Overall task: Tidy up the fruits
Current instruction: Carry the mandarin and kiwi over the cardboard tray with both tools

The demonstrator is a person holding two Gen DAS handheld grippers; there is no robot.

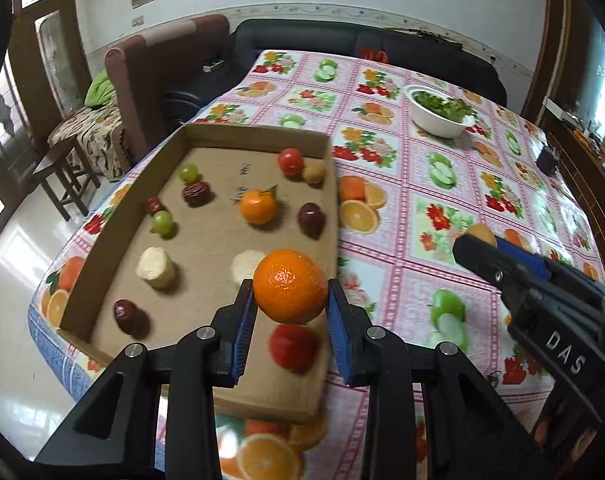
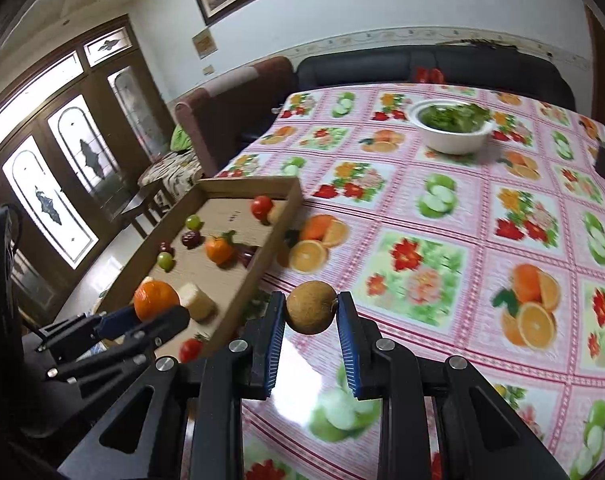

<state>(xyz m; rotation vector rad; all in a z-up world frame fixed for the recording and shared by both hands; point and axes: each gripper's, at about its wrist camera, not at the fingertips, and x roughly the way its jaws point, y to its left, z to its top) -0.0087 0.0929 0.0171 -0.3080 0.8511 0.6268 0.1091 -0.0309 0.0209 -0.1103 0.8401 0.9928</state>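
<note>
Above the cardboard tray [image 1: 102,236], left gripper [image 1: 289,305] clamping an orange [image 1: 289,286], right gripper [image 2: 311,312] clamping a brown fruit [image 2: 310,307] over the tablecloth [image 2: 442,248]

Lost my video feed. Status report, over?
Left gripper shut on orange, over cardboard tray. Right gripper shut on brown fruit, over tablecloth. Nothing in the way.

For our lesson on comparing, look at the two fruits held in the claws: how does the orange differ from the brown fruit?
The orange is bright orange with shiny, dimpled skin; the brown fruit is dull tan. The orange is larger, so the left claw stands wider than the right claw. The orange hangs over the cardboard tray; the brown fruit hangs over the tablecloth. Both are round and gripped from the sides.
</note>
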